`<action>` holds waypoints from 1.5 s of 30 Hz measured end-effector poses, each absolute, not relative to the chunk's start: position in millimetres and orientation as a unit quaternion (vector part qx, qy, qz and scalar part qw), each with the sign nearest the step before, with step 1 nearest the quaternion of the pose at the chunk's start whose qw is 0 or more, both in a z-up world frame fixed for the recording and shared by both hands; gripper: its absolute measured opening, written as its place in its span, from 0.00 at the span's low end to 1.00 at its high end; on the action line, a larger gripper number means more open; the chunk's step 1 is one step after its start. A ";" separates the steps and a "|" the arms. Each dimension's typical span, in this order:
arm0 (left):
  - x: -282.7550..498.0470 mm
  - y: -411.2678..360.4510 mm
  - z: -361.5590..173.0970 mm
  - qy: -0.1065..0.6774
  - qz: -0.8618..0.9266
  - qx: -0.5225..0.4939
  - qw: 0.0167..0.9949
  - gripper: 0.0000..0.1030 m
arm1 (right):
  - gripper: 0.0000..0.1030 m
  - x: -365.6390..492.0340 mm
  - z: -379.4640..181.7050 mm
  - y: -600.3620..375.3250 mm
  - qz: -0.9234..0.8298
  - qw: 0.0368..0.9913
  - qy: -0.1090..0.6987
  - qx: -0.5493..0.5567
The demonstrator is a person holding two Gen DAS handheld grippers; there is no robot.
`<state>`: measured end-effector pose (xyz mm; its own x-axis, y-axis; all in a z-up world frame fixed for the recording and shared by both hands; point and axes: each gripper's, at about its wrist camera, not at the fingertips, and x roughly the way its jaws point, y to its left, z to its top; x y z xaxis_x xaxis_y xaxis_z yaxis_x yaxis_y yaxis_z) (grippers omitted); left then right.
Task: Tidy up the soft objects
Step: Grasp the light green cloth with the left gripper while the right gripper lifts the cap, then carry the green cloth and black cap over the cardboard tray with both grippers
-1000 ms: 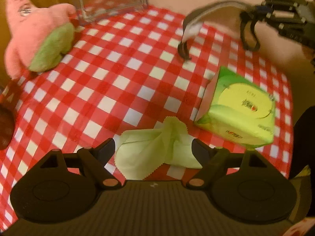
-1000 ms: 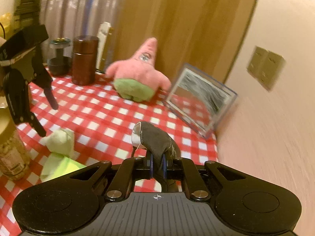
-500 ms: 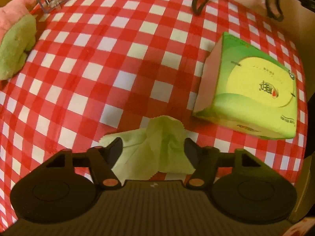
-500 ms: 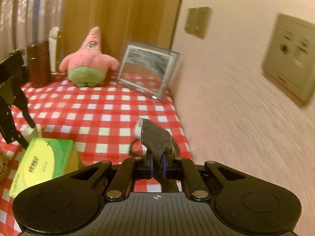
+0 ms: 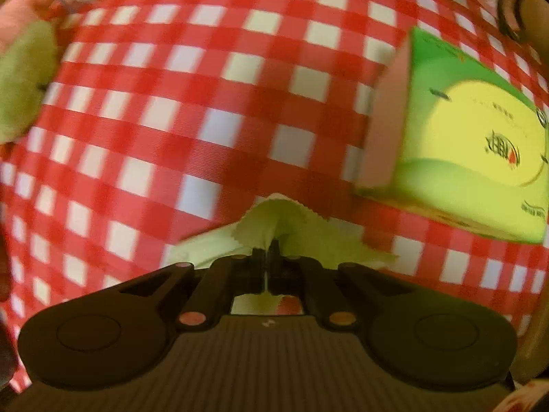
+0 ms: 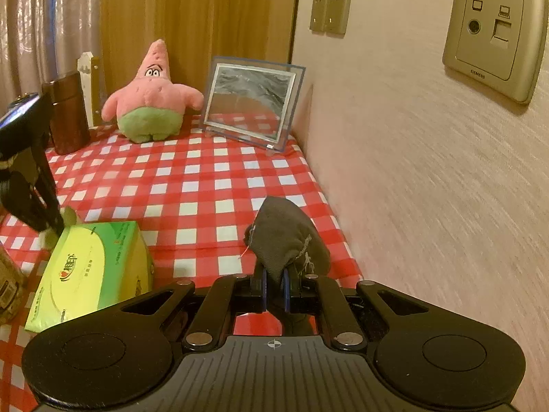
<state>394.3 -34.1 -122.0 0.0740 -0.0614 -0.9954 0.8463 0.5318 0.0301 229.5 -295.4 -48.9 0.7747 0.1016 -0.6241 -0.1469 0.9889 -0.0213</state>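
My left gripper (image 5: 269,261) is shut on a light green cloth (image 5: 291,230) that lies on the red checked tablecloth (image 5: 192,103). From the right wrist view the left gripper (image 6: 44,213) stands behind the green tissue pack (image 6: 92,267). My right gripper (image 6: 274,288) is shut on a dark grey sock (image 6: 284,237) and holds it above the table's right edge by the wall. The pink star plush (image 6: 151,99) sits at the back; its edge shows at the left in the left wrist view (image 5: 24,68).
The green tissue pack (image 5: 463,151) lies right of the cloth. A clear picture frame (image 6: 252,101) stands at the back right. A brown canister (image 6: 67,113) stands at the back left. A jar (image 6: 8,288) is at the left edge. The wall (image 6: 429,171) runs along the right.
My left gripper has moved down and shut on the green cloth. My right gripper has swung right toward the wall with the sock still in it.
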 end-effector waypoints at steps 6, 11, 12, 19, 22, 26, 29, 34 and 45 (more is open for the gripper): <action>399.3 -16.3 -85.4 0.556 -0.317 0.290 0.711 0.00 | 0.09 223.6 -40.3 -291.5 0.075 0.943 0.323 -0.029; 392.8 3.3 -36.3 0.523 -0.292 0.227 0.768 0.00 | 0.09 214.4 -24.2 -280.2 0.093 0.946 0.309 -0.027; 390.7 7.3 -25.5 0.516 -0.285 0.216 0.778 0.00 | 0.09 212.2 -19.8 -276.8 0.099 0.947 0.305 -0.027; 357.0 37.4 48.1 0.463 -0.243 0.141 0.841 0.00 | 0.09 195.0 19.8 -249.1 0.148 0.951 0.271 -0.026; 336.6 47.5 75.1 0.445 -0.232 0.126 0.856 0.00 | 0.09 186.1 39.5 -234.9 0.168 0.952 0.256 -0.027; 305.9 60.9 108.2 0.424 -0.218 0.115 0.871 0.00 | 0.09 171.0 63.2 -215.9 0.198 0.950 0.239 -0.024; 279.9 72.2 129.2 0.415 -0.204 0.109 0.880 0.00 | 0.09 157.7 78.1 -201.9 0.221 0.948 0.228 -0.023; 236.0 89.0 153.8 0.405 -0.182 0.100 0.890 0.00 | 0.09 139.5 97.5 -178.5 0.258 0.941 0.216 -0.020; 142.7 147.8 181.5 0.393 -0.106 0.073 0.910 0.00 | 0.09 111.6 118.9 -118.8 0.339 0.920 0.196 -0.015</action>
<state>142.7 147.8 181.5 0.6682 -0.1348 -0.7317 0.2497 0.9670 0.0498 111.6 -118.8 118.9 0.6939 0.6174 -0.3705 -0.6291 0.7702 0.1051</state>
